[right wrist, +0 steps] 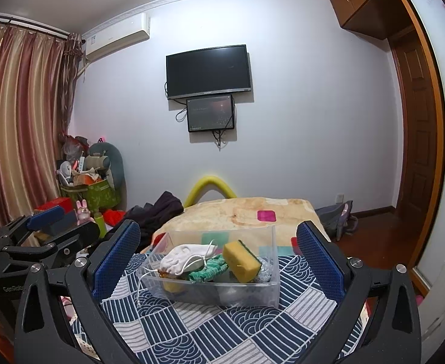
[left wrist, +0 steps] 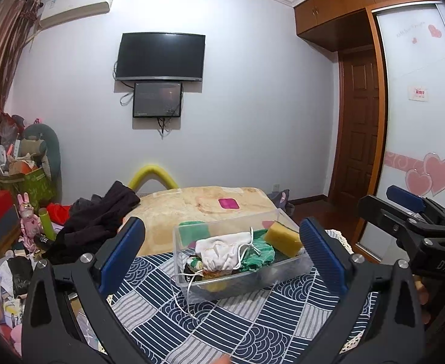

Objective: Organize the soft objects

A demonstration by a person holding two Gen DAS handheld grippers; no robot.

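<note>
A clear plastic bin [left wrist: 292,265] [right wrist: 268,285] stands on a blue patterned cloth [left wrist: 253,327] [right wrist: 222,333]. In it lie a white drawstring pouch [left wrist: 222,251] [right wrist: 183,257], a green knitted cloth [left wrist: 259,254] [right wrist: 208,270] and a yellow sponge [left wrist: 283,238] [right wrist: 240,261]. The pouch's cord hangs over the bin's front onto the cloth. My left gripper [left wrist: 222,248] is open and empty, back from the bin. My right gripper [right wrist: 218,251] is open and empty too. The right gripper also shows in the left wrist view [left wrist: 410,212], and the left gripper in the right wrist view [right wrist: 49,221].
A bed with a beige blanket [left wrist: 204,203] [right wrist: 243,212] lies behind the bin, with dark clothes [left wrist: 101,215] [right wrist: 158,209] on its left. Cluttered boxes and toys [left wrist: 25,182] stand at the left wall. A wardrobe [left wrist: 419,106] and a door [right wrist: 416,139] are on the right.
</note>
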